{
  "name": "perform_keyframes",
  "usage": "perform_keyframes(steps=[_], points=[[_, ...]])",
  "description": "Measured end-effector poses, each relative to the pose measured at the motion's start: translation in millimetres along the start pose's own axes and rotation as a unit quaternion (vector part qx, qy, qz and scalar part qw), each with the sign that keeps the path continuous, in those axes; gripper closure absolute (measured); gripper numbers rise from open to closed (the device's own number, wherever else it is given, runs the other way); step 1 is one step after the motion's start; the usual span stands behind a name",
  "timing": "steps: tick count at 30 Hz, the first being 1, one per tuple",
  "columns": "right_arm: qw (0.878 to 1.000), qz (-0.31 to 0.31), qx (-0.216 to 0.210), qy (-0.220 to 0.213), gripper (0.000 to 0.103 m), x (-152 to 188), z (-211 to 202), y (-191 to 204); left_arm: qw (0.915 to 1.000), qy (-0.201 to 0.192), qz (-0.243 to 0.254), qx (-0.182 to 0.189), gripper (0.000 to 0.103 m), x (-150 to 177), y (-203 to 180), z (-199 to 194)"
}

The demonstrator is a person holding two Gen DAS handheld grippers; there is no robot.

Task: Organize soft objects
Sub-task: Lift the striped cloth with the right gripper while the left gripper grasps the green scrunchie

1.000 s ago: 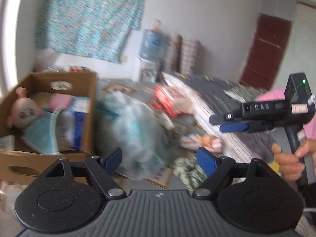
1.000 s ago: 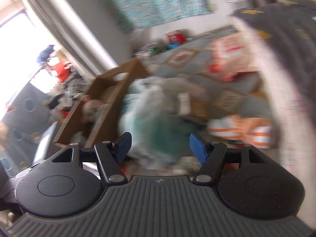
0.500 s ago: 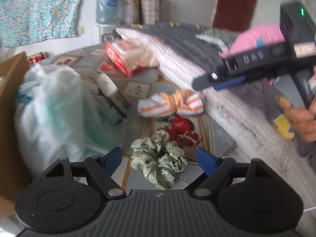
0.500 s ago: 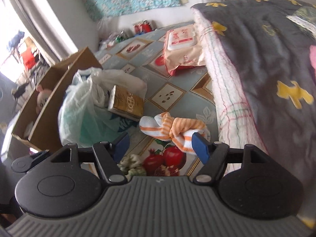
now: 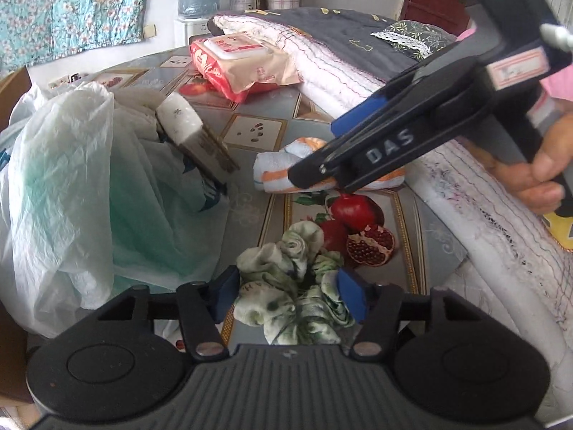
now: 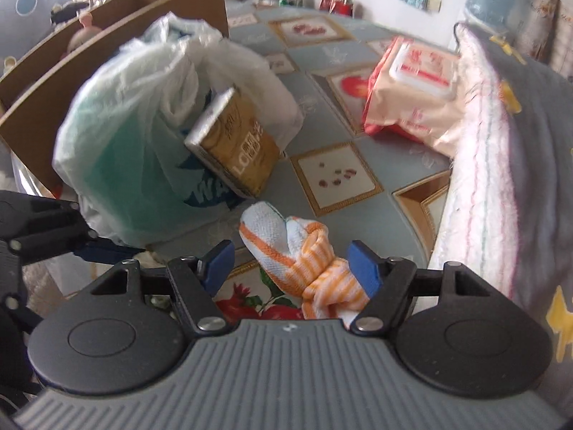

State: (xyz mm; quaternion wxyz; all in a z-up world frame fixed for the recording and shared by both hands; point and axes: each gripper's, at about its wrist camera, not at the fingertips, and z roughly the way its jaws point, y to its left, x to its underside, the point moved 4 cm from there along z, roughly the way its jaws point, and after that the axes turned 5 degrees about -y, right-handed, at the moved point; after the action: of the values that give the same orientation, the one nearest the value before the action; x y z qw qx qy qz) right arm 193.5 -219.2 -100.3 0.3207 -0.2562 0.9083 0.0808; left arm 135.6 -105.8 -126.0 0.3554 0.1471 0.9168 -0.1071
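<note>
A green-and-white fabric scrunchie [image 5: 286,286] lies on the fruit-print floor mat [image 5: 258,132]. My left gripper [image 5: 289,292] points down at it, its blue pads at the scrunchie's two sides and the jaws closing; the fabric does not look squeezed. A knotted orange-and-white striped cloth [image 6: 297,258] lies just beyond, by the bedding edge. My right gripper [image 6: 292,267] is open around the cloth, whose knot is close to the right pad. In the left wrist view the right gripper [image 5: 322,147] reaches in from the right over the cloth [image 5: 275,168], held by a hand [image 5: 537,175].
A bulging white plastic bag [image 6: 125,143] with a gold box [image 6: 236,154] leaning on it stands to the left. Behind it is an open cardboard box [image 6: 107,28]. A red wipes pack [image 5: 243,61] lies farther back. Folded quilts [image 5: 358,53] wall off the right side.
Both grippers came down toward the floor mat. The left view swung from the cardboard box to the scrunchie and its jaws narrowed around it. The right gripper rolled and settled over the striped cloth.
</note>
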Motion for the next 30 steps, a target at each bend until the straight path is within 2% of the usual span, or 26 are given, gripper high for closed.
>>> perform_keyframes(steps=[2,4,7,10,13,16,19,24,30], points=[[1.000,-0.013,0.011,0.014,0.034,2,5,1,1.0000,0.001,-0.008,0.002,0.051,0,3,1],[0.999,-0.020,0.019,0.027,0.038,6,8,3,0.9998,0.002,-0.020,0.001,0.061,0,7,2],[0.998,-0.016,0.030,0.054,0.056,14,14,3,0.9991,0.007,-0.041,0.000,0.072,0,14,3],[0.998,0.023,0.031,0.049,0.062,18,12,-3,0.9983,0.010,-0.057,-0.001,0.080,0,20,3],[0.995,0.093,0.018,0.035,0.063,21,4,-13,0.9977,0.009,-0.067,0.000,0.085,-1,22,4],[0.985,0.172,-0.010,0.022,0.064,29,-5,-21,0.9973,0.005,-0.074,0.002,0.087,-1,23,2],[0.976,0.216,-0.020,0.005,0.064,37,-18,-23,0.9967,0.000,-0.081,0.006,0.088,-2,25,-3],[0.966,0.255,-0.036,-0.022,0.064,45,-42,-23,0.9949,-0.014,-0.099,0.014,0.088,-5,28,-17],[0.959,0.270,-0.059,-0.064,0.064,37,-83,-12,0.9923,-0.051,-0.110,0.026,0.088,-14,28,-55]])
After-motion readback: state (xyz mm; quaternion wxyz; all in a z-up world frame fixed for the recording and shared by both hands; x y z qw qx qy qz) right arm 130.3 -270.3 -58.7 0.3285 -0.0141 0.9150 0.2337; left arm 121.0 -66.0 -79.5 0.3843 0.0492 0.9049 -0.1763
